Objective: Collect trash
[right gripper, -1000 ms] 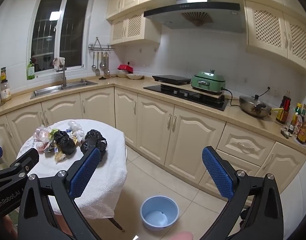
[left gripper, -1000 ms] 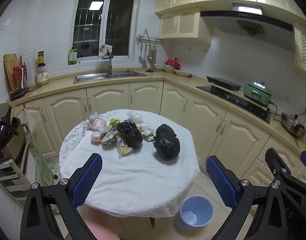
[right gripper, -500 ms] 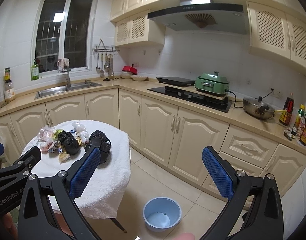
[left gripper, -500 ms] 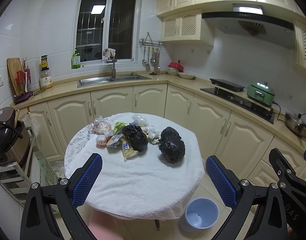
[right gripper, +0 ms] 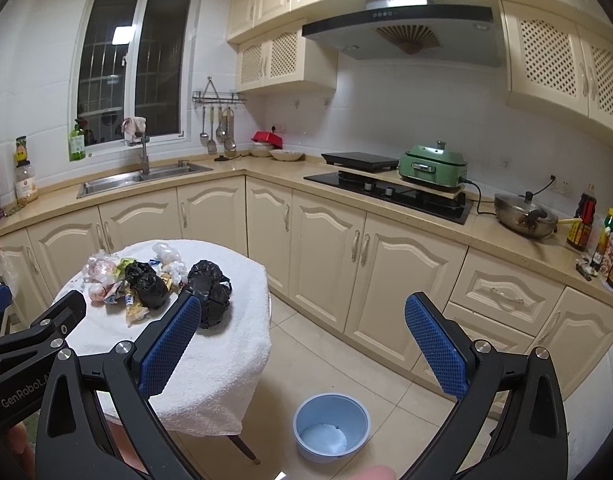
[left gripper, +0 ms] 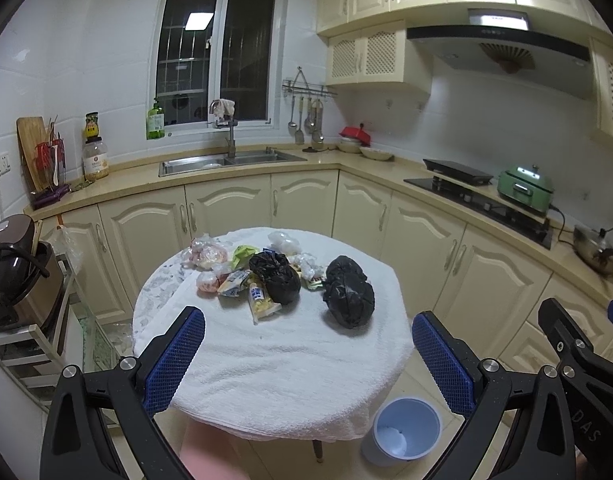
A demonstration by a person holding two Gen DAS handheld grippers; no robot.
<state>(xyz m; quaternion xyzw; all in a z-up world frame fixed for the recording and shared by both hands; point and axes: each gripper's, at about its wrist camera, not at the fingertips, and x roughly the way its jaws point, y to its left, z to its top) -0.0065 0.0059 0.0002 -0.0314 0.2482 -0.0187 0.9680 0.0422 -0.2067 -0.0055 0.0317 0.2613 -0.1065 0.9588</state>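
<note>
1. Trash heap [left gripper: 266,276] piled on far half of round table [left gripper: 290,364]; nothing collected yet, judging by layout.
2. Blue bin [right gripper: 331,426] on floor just beside table, presumably within dropping reach.
3. Left gripper [left gripper: 308,360] spread wide, empty, short of table's near edge.
4. Right gripper [right gripper: 302,346] likewise spread, empty, above bin.

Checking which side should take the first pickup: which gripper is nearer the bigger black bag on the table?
Left, probably. The left gripper faces the bigger black bag, which lies ahead between its open fingers. The right gripper points at the floor by the blue bin; the bag sits off to its left.
</note>
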